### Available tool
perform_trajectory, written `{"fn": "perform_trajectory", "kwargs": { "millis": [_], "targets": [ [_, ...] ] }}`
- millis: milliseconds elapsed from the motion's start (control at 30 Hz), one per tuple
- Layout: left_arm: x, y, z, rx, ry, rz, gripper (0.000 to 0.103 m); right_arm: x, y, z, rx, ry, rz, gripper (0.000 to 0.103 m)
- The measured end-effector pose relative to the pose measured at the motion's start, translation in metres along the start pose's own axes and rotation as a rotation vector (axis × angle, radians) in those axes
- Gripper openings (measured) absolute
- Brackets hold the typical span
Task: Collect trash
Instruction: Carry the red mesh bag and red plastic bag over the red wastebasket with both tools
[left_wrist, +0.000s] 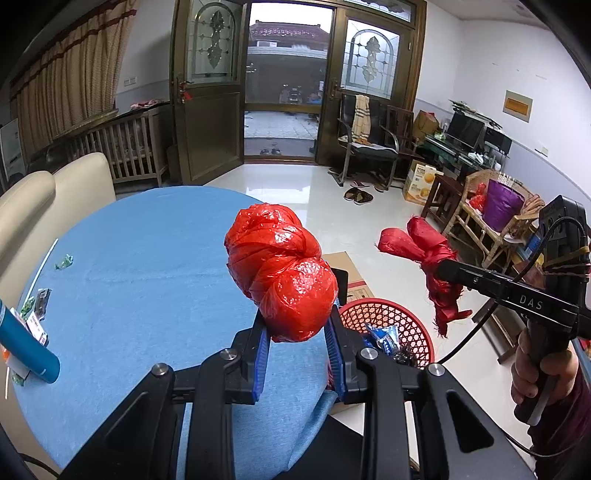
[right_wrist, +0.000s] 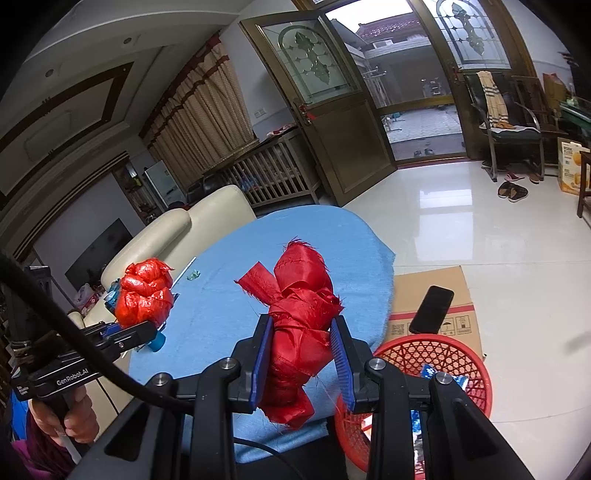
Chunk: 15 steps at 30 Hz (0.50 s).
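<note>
Trash held aloft in both grippers, above the near edge of the round blue cloth-covered tabletop (left_wrist: 140, 258). Left gripper (left_wrist: 297, 332): jaws narrowed onto a knotted ball of shiny red plastic bag (left_wrist: 280, 277). Right gripper (right_wrist: 301, 354): jaws clamped on a frayed bundle of red satin fabric (right_wrist: 299, 317). Both loads hang near the red mesh plastic wastebasket (right_wrist: 465, 373) on the floor, which already contains wrappers, so they are probably held ready for dropping in. Small green wrappers (left_wrist: 64, 261) lie uncollected on the tabletop.

Upper middle there's an open glass-panelled door (left_wrist: 207, 92). A black chair (left_wrist: 369, 136) with a striped towel sits right of it, slippers (left_wrist: 358, 195) on the shiny floor below, and a black phone (right_wrist: 431, 309) lies on a cardboard box (right_wrist: 443, 291) lower right.
</note>
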<state>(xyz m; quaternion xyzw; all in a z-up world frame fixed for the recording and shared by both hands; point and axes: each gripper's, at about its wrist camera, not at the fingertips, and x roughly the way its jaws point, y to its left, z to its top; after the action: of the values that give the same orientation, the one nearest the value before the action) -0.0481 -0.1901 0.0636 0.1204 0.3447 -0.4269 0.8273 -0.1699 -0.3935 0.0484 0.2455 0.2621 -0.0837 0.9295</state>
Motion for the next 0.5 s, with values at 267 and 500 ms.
{"fn": "perform_trajectory", "kwargs": {
  "millis": [267,500],
  "targets": [
    [0.013,-0.014,0.005,0.035,0.023,-0.017,0.03,-0.008,-0.02,0.0,0.016,0.001,-0.012,0.034],
    [0.022,-0.024,0.009,0.052,0.036,-0.034,0.03,-0.01,-0.036,0.001,0.039,0.002,-0.015,0.034]
  ]
}}
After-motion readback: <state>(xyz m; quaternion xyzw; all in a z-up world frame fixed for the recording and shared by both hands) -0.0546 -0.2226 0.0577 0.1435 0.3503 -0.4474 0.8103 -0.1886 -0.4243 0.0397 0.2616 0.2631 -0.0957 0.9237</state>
